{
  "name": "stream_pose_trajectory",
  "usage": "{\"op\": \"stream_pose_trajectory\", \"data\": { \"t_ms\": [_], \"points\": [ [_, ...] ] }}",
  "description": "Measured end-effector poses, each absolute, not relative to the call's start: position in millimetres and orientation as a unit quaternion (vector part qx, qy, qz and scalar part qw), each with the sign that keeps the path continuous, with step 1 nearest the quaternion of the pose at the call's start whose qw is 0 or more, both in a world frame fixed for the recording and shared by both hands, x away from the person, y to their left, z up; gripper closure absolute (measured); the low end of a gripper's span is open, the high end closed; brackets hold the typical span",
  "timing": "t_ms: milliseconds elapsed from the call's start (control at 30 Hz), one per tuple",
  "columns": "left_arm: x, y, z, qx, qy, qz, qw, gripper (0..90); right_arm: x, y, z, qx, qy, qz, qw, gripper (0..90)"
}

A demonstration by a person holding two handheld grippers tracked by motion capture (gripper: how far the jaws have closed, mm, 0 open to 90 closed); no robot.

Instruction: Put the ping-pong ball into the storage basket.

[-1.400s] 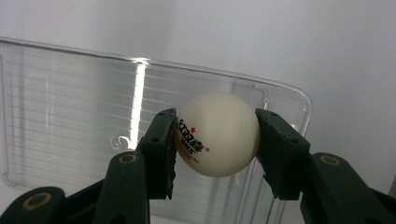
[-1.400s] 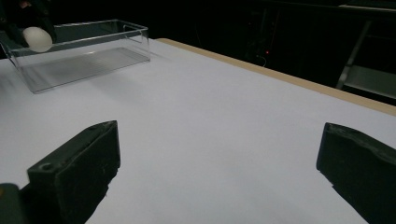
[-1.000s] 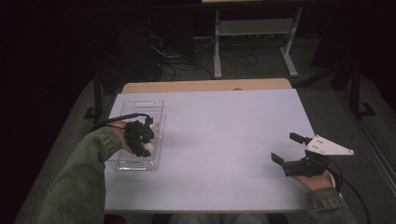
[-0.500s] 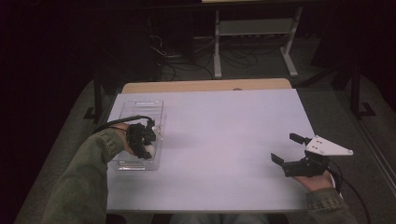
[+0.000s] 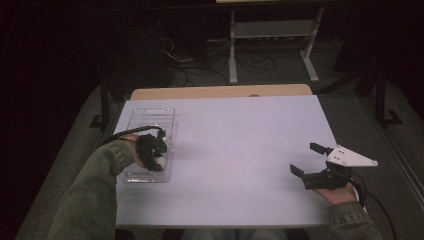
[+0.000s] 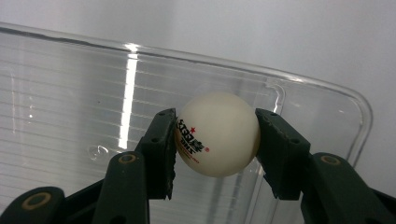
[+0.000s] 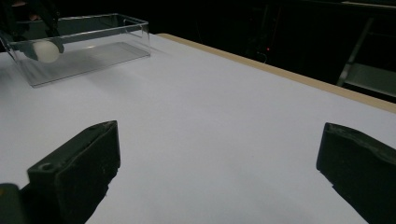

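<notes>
White tabletop (image 5: 235, 145): our left gripper (image 6: 215, 140) pinches a white ping-pong ball (image 6: 218, 134) over the clear plastic tray (image 6: 70, 93); right gripper (image 5: 314, 162) sits spread wide.

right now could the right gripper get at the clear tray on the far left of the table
Probably yes. The right gripper hovers open at the table's right side, and bare white table lies between it and the clear tray. The left gripper is already over the tray's near end, holding the ball, so it could crowd that end.
</notes>
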State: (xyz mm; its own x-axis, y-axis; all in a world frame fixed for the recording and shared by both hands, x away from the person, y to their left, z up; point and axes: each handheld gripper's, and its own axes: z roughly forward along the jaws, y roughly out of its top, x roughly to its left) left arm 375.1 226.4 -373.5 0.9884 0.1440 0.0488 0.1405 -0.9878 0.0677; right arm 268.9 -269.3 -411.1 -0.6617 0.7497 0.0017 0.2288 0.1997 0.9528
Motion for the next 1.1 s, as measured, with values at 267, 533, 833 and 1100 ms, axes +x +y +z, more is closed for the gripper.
{"op": "stream_pose_trajectory", "data": {
  "t_ms": [267,533,833,1100],
  "points": [
    [377.3,225.7,-374.4,0.996,0.076,0.027,0.037,50.4,269.0,-269.1,-411.2,0.333,0.736,0.537,0.241,0.0],
    [378.6,227.6,-372.4,0.995,0.087,0.029,0.039,47.8,268.8,-269.1,-411.0,0.331,0.737,0.537,0.241,0.0],
    [378.7,229.3,-370.3,0.993,0.100,0.039,0.041,38.5,269.0,-268.9,-411.0,0.332,0.737,0.538,0.241,0.0],
    [379.0,231.4,-366.1,0.991,0.119,0.044,0.048,28.4,268.8,-268.6,-410.9,0.332,0.737,0.538,0.241,0.0]
  ]
}}
